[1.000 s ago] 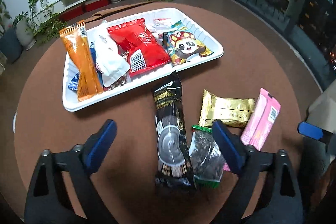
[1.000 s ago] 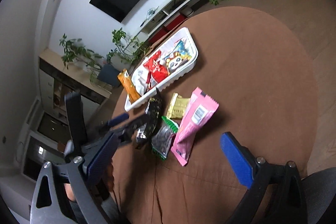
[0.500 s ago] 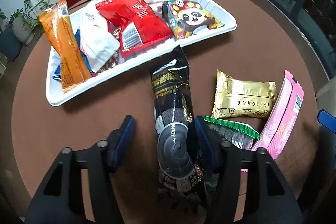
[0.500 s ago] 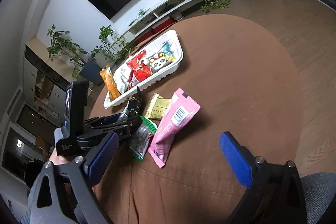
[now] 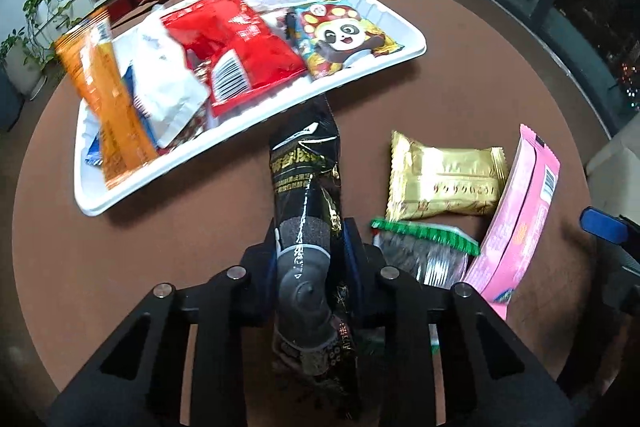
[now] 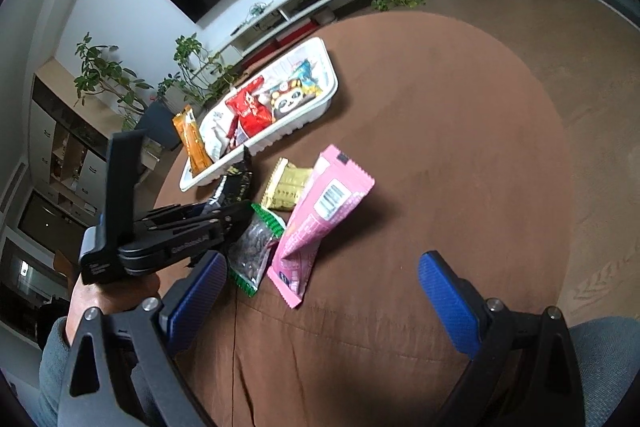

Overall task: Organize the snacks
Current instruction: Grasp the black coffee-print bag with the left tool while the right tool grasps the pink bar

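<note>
At lower centre, the left gripper (image 5: pixel 310 259) jaws are closing on the long black foil snack packet (image 5: pixel 306 195) lying on the brown tabletop (image 5: pixel 160 227), which could slip when lifted, while the right gripper (image 6: pixel 320 291) jaws gape empty.

1. long black snack packet (image 5: pixel 306 187) with gold print, lying lengthwise on the brown table, far end touching the near rim of the white tray (image 5: pixel 404 57), near part pinched between blue pads.
2. gold foil packet (image 5: pixel 444 181), flat, just right of the black one.
3. clear seed bag (image 5: pixel 424 251) with green top edge, in front of the gold packet.
4. pink packet (image 5: pixel 520 223), propped at a tilt on the far right.
5. tray holding orange, white, red and panda-printed packets.
</note>
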{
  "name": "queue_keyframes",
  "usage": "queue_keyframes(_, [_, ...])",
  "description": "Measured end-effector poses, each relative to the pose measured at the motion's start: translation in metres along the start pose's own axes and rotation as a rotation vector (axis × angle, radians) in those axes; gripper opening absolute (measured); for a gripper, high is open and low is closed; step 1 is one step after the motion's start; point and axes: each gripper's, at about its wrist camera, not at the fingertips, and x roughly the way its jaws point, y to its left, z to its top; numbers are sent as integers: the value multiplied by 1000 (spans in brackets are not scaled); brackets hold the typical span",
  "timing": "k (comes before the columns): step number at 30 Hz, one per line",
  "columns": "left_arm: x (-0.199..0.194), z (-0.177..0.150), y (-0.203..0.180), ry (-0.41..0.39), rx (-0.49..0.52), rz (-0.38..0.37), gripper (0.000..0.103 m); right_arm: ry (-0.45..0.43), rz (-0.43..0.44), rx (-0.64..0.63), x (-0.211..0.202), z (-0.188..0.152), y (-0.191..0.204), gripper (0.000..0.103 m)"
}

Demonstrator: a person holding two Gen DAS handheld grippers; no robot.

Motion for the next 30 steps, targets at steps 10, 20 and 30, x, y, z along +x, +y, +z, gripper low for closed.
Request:
queue_keyframes(10, [-39, -61, 38, -105, -157, -48, 25, 68, -25, 27, 30, 4, 11, 100])
queue_keyframes(20, [-48, -109, 33, -120, -210, -121, 25, 102, -169, -93, 68, 22, 33, 77])
queue_keyframes(30, [-48, -115, 31, -132, -219, -146, 25, 133, -356, -276, 65, 28, 27, 59])
